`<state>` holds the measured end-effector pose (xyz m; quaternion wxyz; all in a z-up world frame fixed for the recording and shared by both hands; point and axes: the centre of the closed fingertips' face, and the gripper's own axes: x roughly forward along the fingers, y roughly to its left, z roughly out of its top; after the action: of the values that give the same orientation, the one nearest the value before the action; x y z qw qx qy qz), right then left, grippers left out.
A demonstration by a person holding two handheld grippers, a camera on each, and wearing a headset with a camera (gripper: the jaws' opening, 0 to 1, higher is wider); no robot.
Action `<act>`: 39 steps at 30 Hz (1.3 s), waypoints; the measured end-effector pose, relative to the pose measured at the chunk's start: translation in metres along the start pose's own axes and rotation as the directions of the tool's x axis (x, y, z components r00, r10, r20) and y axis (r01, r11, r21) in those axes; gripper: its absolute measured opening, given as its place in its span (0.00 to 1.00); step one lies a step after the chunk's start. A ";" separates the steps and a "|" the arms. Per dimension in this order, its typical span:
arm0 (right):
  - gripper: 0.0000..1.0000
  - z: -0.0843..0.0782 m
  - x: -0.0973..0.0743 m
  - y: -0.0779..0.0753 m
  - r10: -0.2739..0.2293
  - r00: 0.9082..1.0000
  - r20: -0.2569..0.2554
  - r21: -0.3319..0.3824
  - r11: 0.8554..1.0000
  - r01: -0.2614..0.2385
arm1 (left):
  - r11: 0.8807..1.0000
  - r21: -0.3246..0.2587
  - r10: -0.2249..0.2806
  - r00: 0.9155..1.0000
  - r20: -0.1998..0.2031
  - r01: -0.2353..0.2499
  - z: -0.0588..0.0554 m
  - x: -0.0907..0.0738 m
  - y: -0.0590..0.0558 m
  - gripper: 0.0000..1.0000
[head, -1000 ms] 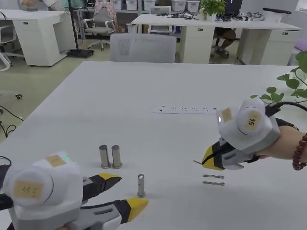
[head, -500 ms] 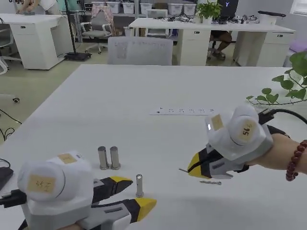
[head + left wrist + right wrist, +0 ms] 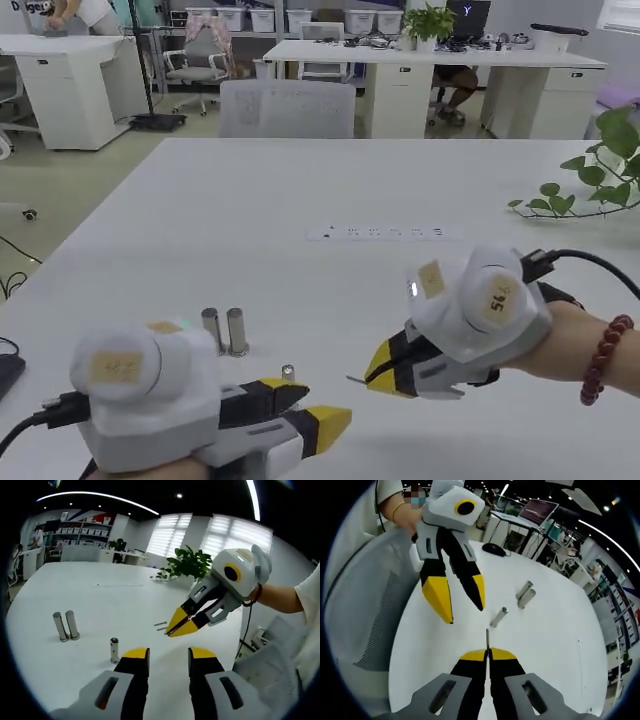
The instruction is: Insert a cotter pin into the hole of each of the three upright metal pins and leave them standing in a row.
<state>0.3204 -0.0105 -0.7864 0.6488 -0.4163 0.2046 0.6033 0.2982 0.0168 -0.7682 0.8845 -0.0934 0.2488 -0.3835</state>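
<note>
**Head view, then each gripper view: a cotter pin is lined up on the lone upright pin**

Head view: the right gripper [image 3: 372, 375] has its jaws clenched on a cotter pin [image 3: 354, 379], which pokes out of the yellow tips. It hangs above the white table [image 3: 300, 220]. The left gripper [image 3: 322, 404] is low and close to the camera, jaws parted with nothing between them. The lone pin [image 3: 288, 373] peeks up just behind its upper jaw. The pair of pins [image 3: 225, 331] stands further back, side by side and touching or nearly so. I judge the left gripper is placed there to steady the lone pin while the right brings the cotter pin across.

Left gripper view: the parted jaws rise from the bottom edge, and the lone pin stands upright just beyond the left jaw, its long axis vertical. The right gripper comes in from the right, its tips angled down toward that pin but well short of it. Two spare cotter pins [image 3: 161, 626] lie flat on the table behind the tips.

Right gripper view: the cotter pin's long axis continues the line of the clenched jaws. Its free end points forward, close to the lone pin's upper end but not quite on it. That pin's hole is too small to make out. Holding the cotter pin by its tail probably leaves most of its length free to pass through.
</note>
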 end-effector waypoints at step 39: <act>0.02 0.012 0.004 0.033 0.032 0.999 0.012 -0.056 0.998 -0.031 | 0.947 -0.320 -0.026 1.000 -0.017 0.019 -0.022 0.016 -0.011 0.00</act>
<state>0.2866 -0.0013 -0.7926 0.6286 -0.4270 0.1902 0.6216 0.2898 -0.0020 -0.7888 0.8505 -0.2341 0.3160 -0.3492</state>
